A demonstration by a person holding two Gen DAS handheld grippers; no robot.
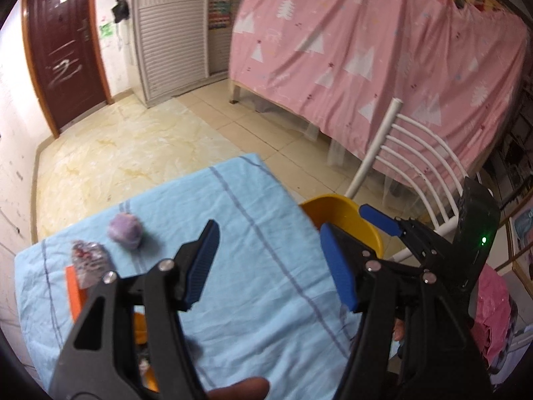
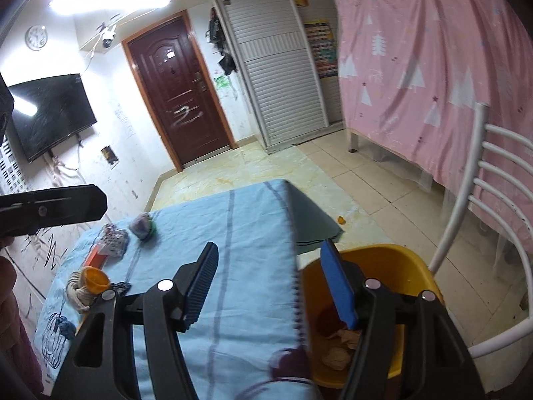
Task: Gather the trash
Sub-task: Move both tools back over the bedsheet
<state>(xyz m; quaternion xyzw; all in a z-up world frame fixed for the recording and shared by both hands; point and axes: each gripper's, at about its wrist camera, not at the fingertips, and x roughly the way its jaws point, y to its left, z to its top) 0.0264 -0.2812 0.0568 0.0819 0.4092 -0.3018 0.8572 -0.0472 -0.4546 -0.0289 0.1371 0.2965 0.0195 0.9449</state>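
A yellow bin (image 2: 393, 263) stands beside the table's right edge and holds crumpled brown paper (image 2: 339, 343); it also shows in the left wrist view (image 1: 346, 216). On the light blue tablecloth (image 1: 240, 266) lie a purple crumpled ball (image 1: 125, 230), a clear crumpled wrapper (image 1: 90, 261) and an orange box (image 1: 73, 291). The ball (image 2: 143, 225) and wrapper (image 2: 115, 241) show in the right wrist view too. My left gripper (image 1: 269, 263) is open and empty over the cloth. My right gripper (image 2: 269, 283) is open and empty over the table's right edge, next to the bin.
A white chair (image 2: 483, 200) stands right of the bin. A small orange cup (image 2: 95, 278), rope (image 2: 78, 295) and blue yarn (image 2: 65, 328) lie at the table's left. A pink curtain (image 1: 366, 50) hangs behind. An orange scrap (image 2: 340, 220) lies on the floor.
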